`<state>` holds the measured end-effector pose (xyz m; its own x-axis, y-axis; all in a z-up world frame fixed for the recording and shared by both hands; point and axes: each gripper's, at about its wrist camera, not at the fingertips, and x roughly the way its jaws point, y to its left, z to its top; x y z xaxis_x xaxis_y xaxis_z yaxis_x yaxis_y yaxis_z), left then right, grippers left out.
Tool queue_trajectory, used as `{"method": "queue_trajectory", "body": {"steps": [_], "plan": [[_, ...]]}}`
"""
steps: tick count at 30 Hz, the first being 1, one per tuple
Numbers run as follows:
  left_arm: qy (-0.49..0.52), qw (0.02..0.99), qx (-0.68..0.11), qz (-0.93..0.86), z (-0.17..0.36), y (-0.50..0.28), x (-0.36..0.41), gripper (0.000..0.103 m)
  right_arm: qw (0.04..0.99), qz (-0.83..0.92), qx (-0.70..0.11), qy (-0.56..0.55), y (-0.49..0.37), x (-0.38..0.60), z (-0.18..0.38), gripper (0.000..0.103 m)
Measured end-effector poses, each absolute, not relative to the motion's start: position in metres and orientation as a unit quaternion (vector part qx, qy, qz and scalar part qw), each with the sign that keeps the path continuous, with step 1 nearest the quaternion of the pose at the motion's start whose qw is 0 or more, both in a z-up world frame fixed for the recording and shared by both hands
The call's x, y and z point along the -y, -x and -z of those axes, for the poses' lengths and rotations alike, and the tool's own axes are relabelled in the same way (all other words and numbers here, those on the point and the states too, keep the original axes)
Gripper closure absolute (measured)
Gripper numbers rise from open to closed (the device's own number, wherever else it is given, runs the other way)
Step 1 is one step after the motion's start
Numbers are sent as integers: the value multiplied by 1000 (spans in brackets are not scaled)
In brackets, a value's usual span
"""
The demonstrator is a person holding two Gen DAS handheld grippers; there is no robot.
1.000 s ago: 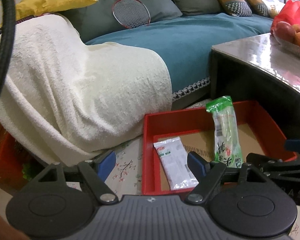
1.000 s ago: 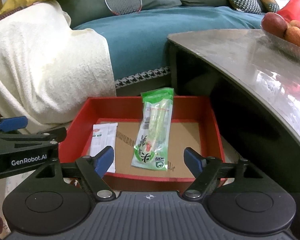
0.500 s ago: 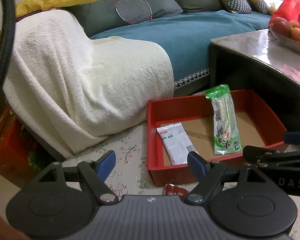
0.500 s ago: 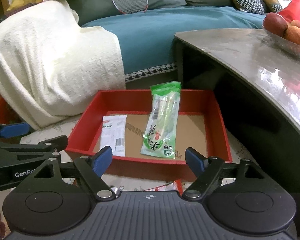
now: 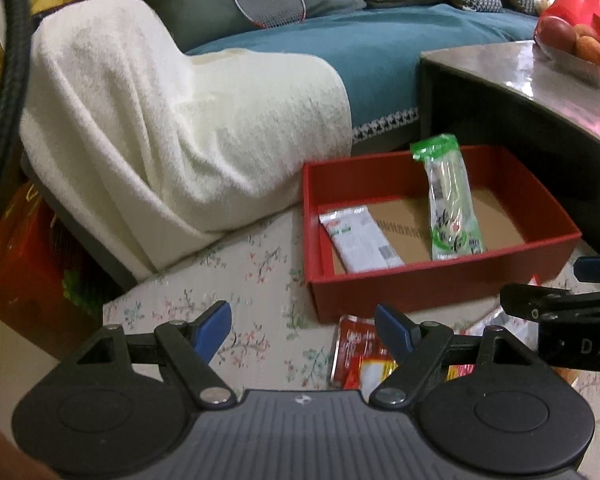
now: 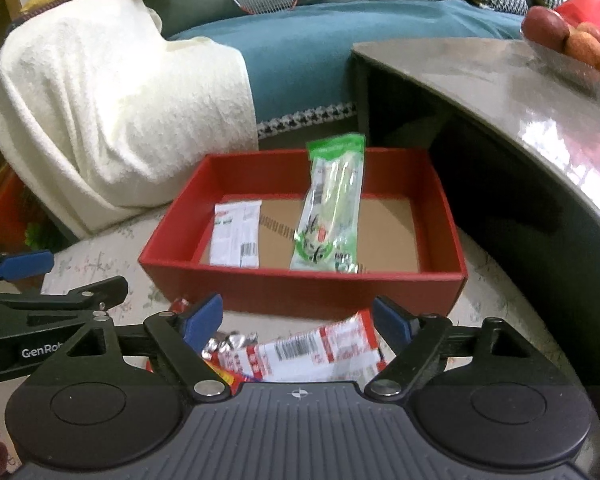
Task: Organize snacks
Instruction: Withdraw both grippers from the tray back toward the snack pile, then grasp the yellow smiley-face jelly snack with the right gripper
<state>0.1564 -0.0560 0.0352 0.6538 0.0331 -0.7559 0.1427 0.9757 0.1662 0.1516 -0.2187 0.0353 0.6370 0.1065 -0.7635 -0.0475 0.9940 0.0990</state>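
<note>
While both tools hang with fingers spread wide and empty, the red box sits just ahead of the right gripper, holding a green packet and a white packet. Red-and-white snack packets lie on the floral cloth right under its fingers, beside the left gripper.

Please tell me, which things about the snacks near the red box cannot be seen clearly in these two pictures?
- Red-and-white snack packets in front of the red box: right wrist view, near ends hidden by the right gripper; their number is unclear.
- Same packets: left wrist view, partly behind the left gripper.
- White packet and green packet: print blurred, unreadable.
</note>
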Motion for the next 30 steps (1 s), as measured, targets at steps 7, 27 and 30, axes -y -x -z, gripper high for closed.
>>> {"method": "queue_trajectory", "body": {"steps": [7, 27, 30], "plan": [[-102, 889, -445, 38, -21, -139, 45, 30, 894, -52, -443, -27, -137, 209, -25, 16], [-161, 853, -486, 98, 9, -85, 69, 30, 880, -55, -470, -30, -100, 213, -14, 15], [-161, 851, -491, 96, 10, -81, 64, 30, 878, -59, -475, -27, -96, 213, -13, 14]]}}
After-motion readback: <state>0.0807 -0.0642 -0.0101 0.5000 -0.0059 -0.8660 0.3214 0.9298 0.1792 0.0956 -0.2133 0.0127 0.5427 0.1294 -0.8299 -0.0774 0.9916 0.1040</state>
